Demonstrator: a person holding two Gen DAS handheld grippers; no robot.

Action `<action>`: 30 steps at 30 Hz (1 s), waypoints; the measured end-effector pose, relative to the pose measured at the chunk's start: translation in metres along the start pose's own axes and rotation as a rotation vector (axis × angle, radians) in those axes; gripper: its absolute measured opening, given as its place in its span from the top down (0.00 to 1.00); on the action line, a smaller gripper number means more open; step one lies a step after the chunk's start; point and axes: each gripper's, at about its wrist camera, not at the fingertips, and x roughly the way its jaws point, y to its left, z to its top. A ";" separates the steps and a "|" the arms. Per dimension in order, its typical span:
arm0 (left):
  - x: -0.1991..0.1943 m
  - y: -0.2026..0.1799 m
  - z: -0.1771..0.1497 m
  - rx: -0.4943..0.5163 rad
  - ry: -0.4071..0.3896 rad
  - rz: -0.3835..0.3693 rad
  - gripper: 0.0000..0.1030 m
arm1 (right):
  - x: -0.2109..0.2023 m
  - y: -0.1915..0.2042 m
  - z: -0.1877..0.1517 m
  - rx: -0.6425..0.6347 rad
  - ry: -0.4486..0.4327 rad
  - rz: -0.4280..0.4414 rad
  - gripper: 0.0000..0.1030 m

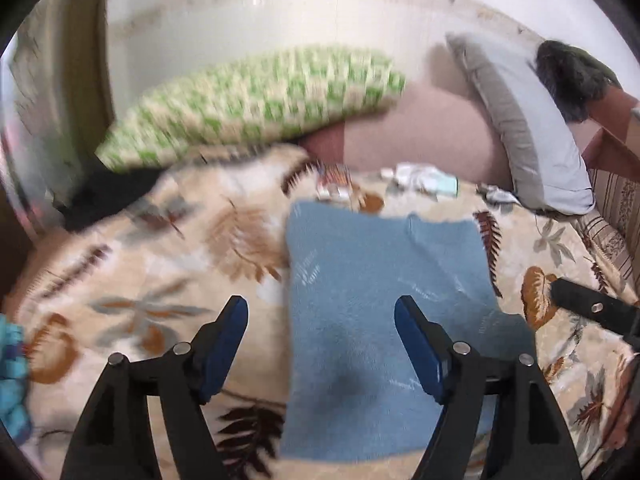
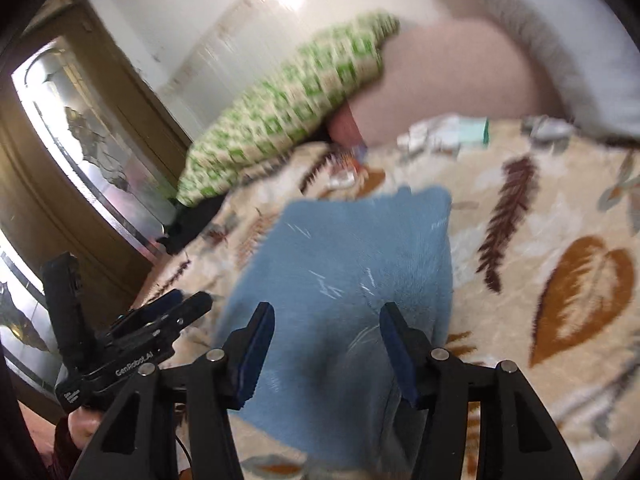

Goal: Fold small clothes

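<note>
Support surface is a bed covered by a cream leaf-print blanket (image 1: 168,264), brown and grey leaves, filling the lower half of both views. Lying on it: folded blue fleece garment (image 1: 384,280) at frame centre, flat. Green-and-cream checked pillow (image 1: 256,100) upper left, resting on the blanket's far edge, blurred. Grey pillow (image 1: 532,132) upper right, leaning at an angle. Small pile of white and pale-green clothes (image 1: 424,178) above the blue piece, near the pink bolster (image 1: 424,132). Small patterned item (image 1: 334,184) just beyond the garment's top edge, too blurred to identify. Dark cloth (image 1: 104,196) under the checked pillow, left.
</note>
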 end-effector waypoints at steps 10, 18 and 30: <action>-0.137 -0.009 -0.027 0.031 -0.057 0.101 0.18 | -0.148 0.073 -0.071 -0.131 -0.194 -0.106 0.40; -0.208 -0.010 -0.036 0.005 -0.109 0.135 0.17 | -0.213 0.136 -0.101 -0.213 -0.257 -0.111 0.36; -0.237 -0.002 -0.050 -0.039 -0.096 0.159 0.17 | -0.231 0.159 -0.125 -0.215 -0.280 -0.143 0.33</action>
